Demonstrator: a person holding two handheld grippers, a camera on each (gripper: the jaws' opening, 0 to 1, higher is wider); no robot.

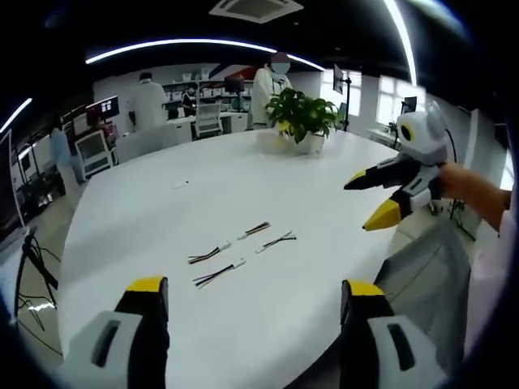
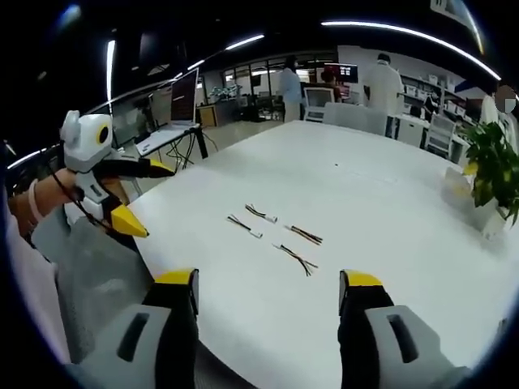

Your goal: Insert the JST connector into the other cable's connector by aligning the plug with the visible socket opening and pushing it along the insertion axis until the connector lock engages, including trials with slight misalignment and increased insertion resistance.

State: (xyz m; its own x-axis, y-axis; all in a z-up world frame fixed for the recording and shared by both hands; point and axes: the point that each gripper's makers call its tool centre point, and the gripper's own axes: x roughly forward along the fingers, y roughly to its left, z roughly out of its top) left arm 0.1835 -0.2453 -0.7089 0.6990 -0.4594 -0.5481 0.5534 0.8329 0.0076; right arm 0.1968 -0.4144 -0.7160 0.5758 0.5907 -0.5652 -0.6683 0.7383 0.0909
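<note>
Four short cable pieces lie on the white desk (image 1: 243, 186), near its front edge and close together, none touching the tongs. In the left gripper view they make two loose rows: the near-left cable (image 1: 217, 275) and the far-left cable (image 1: 209, 254) in front, the far-right cable (image 1: 254, 231) and the near-right cable (image 1: 276, 241) behind them. Each one lies with its long axis running diagonally, from lower left to upper right in this view. On the two front pieces the small white connector sits at the upper-right end and the dark wires spread at the lower-left end; on the two behind, the white connector is at the lower-left end. So the connectors of the pairs face each other, with a small gap between. The wires look dark with some red; finer detail is too small to tell.

The left tongs (image 1: 251, 296) are held low over the near desk edge, their yellow-tipped jaws wide apart with nothing between, pointing toward the cables. The right tongs (image 2: 268, 288) are likewise spread apart and empty, aimed at the same cables from the other side. In the left gripper view the right tongs (image 1: 369, 203) hang in the air at the right, held by a hand (image 1: 458, 182), jaws parted.

A potted plant (image 1: 304, 117) stands at the far side of the desk.
</note>
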